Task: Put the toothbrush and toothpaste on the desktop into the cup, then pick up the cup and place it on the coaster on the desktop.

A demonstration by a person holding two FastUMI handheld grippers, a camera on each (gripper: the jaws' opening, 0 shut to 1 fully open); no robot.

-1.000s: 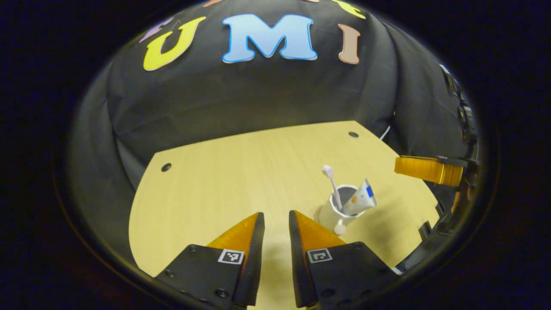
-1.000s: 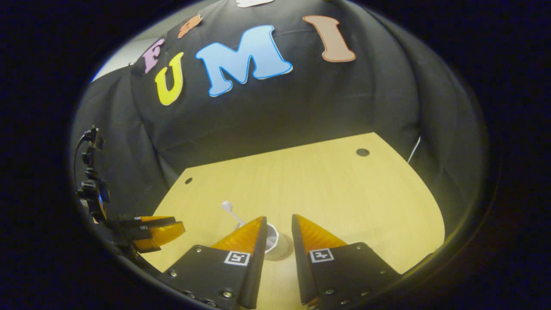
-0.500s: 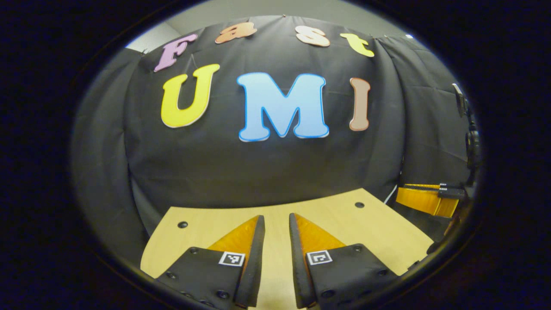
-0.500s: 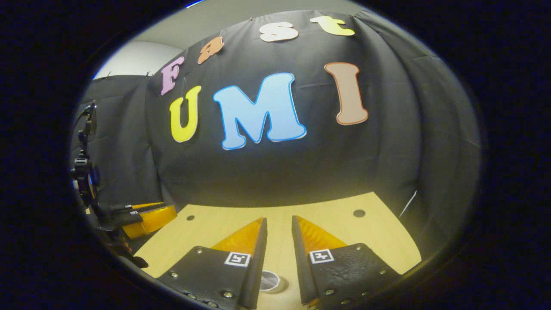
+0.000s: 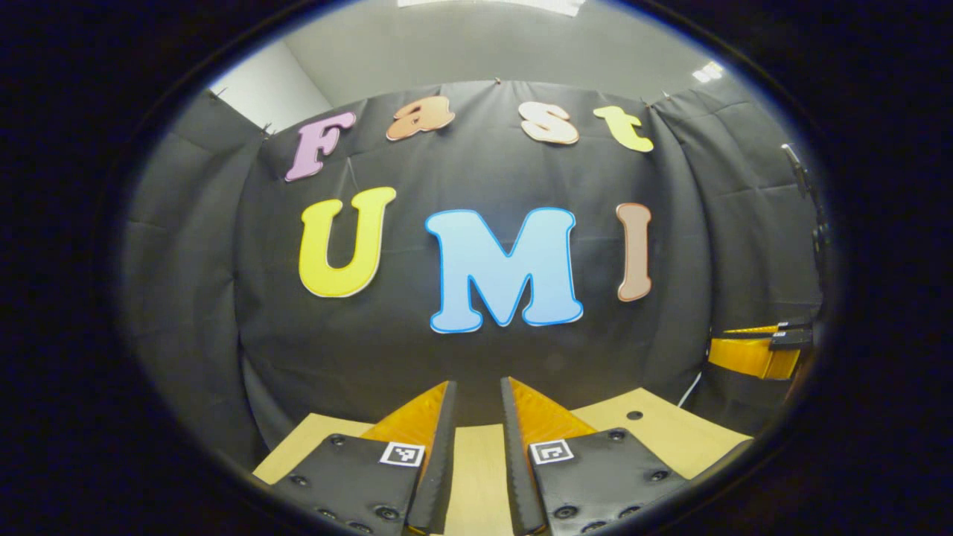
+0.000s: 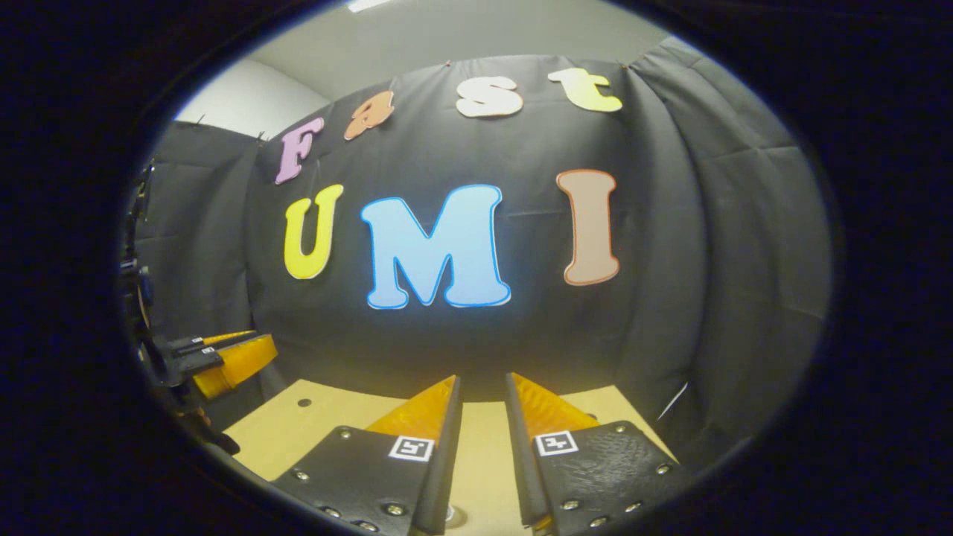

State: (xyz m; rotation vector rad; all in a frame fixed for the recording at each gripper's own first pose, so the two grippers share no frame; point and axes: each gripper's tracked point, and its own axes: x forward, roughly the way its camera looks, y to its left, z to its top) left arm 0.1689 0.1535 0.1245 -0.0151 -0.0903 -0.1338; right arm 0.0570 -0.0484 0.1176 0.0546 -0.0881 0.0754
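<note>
Standing by the booth, I see both claws held up and facing the black cloth wall, which rises behind the far edge of the table and blocks everything beyond it. In the left gripper view the left claw sits at 6 o'clock, its two fingers parted by a narrow slot with nothing between them but bare table and cloth. In the right gripper view the right claw stands the same way at 6 o'clock, two fingers a little apart and gripping nothing. Each finger carries one small square marker, so there are two on each claw. Low in the slot of the right claw, at the very bottom edge, a small pale curved sliver shows on the table; it looks like the rim of the cup, though too little shows to be sure, and I cannot make out the toothbrush, the toothpaste or the coaster. From the left gripper view the other claw pokes in at 3 o'clock, off the table's edge; from the right gripper view the other claw shows at 9 o'clock, with dark rig hardware above it. One dark round hole marks the table's far corner at 4 o'clock in the left gripper view, and one more hole shows at 8 o'clock in the right gripper view. One thin white cable runs down the cloth at 4 o'clock. Above the cloth a grey ceiling is visible.
</note>
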